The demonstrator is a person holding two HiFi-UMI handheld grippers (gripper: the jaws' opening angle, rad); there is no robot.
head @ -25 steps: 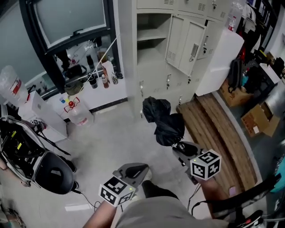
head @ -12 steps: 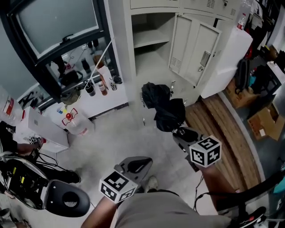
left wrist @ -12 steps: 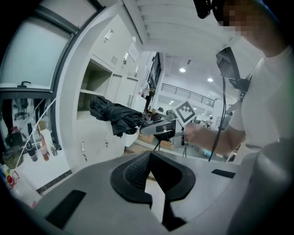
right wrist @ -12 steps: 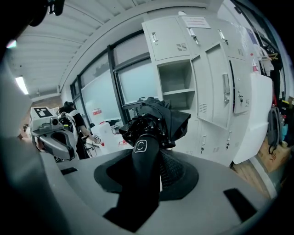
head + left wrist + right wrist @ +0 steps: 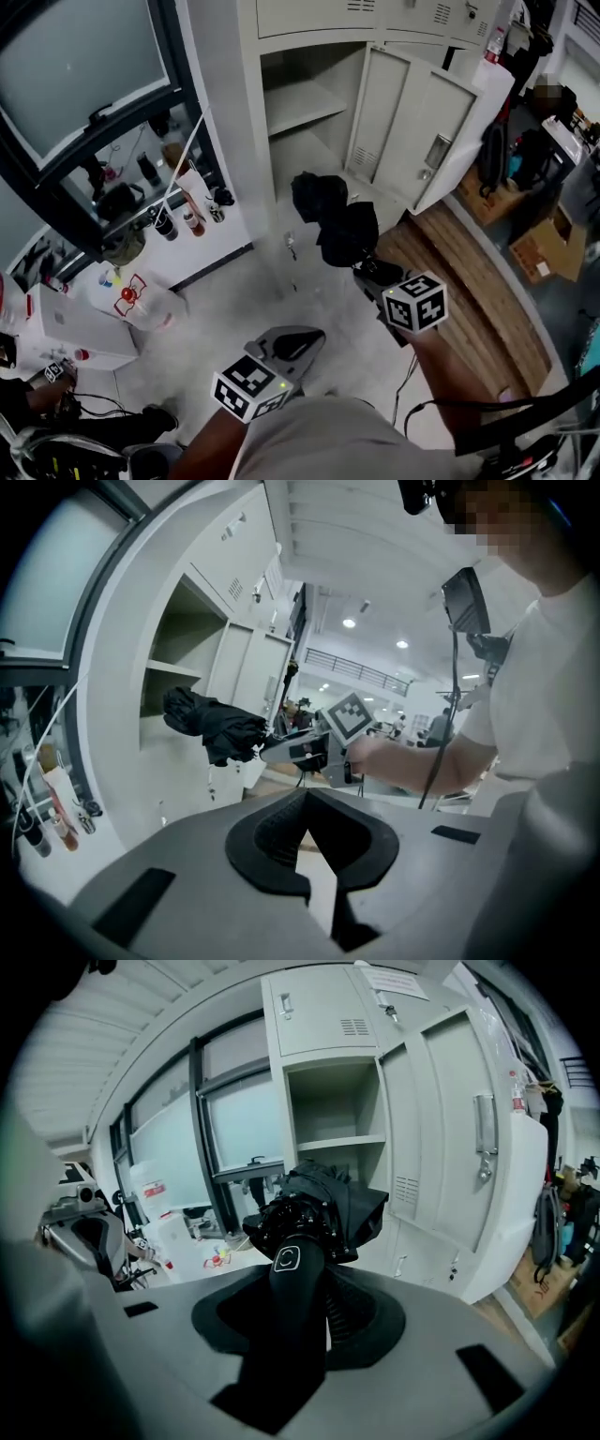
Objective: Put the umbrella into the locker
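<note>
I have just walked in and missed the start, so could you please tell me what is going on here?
A person carries a hand-held gripper in each hand. The right hand-held gripper is clamped on the handle of a folded black umbrella, held out toward the open locker. The umbrella is not yet inside. The left hand-held gripper is open and empty.

Matt black cloth umbrella (image 5: 340, 228), smooth painted metal locker (image 5: 228, 141), worn wooden planks (image 5: 452, 274)

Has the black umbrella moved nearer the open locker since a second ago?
Yes: the folded black fabric umbrella, in the right claw, is closer to the doorway of the open pale-grey metal locker.
</note>
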